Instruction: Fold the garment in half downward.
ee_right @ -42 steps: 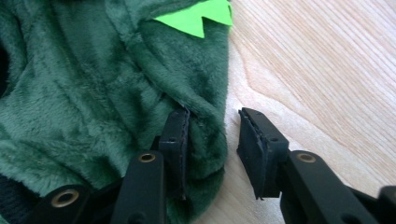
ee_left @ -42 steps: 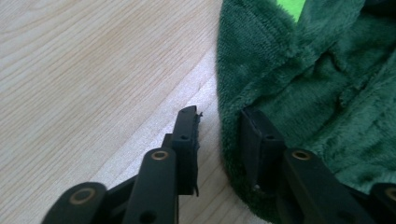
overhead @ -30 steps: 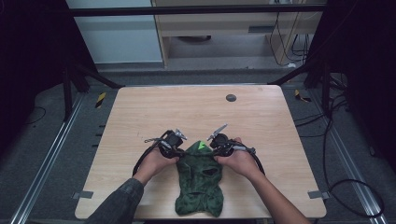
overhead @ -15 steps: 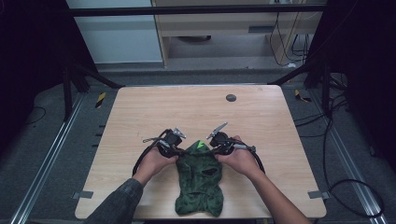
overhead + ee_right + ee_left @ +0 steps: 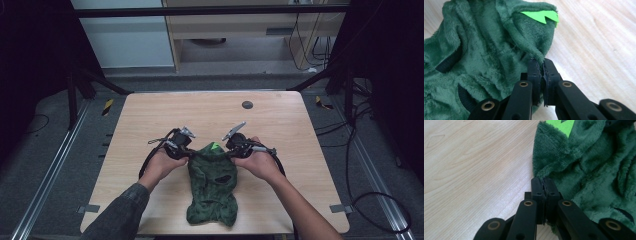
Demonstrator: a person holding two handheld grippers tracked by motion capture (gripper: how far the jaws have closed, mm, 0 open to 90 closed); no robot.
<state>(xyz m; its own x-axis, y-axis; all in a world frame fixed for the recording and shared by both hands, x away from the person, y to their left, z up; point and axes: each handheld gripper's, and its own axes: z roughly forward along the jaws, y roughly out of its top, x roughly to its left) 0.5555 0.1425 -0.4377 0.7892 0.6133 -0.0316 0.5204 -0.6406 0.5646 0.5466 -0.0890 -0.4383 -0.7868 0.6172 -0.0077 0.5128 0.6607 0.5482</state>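
A dark green plush garment (image 5: 212, 185) with a bright green zigzag patch (image 5: 215, 147) lies on the wooden table (image 5: 280, 125), reaching toward its front edge. My left gripper (image 5: 189, 154) is shut on the garment's upper left edge; the left gripper view shows the plush (image 5: 594, 170) pinched between the closed jaws of that gripper (image 5: 544, 181). My right gripper (image 5: 231, 151) is shut on the upper right edge, and the right gripper view has the fabric (image 5: 486, 57) caught between the closed jaws of that gripper (image 5: 540, 62). The green patch (image 5: 540, 15) sits near the top there.
A small dark round spot (image 5: 247, 105) marks the table's far side. Metal rails (image 5: 45, 170) run along the floor on both sides, with cables (image 5: 370, 200) on the right. A cabinet (image 5: 240, 30) stands behind the table.
Both grippers and the garment have stayed almost where they were; the garment's top edge looks a little more stretched between them.
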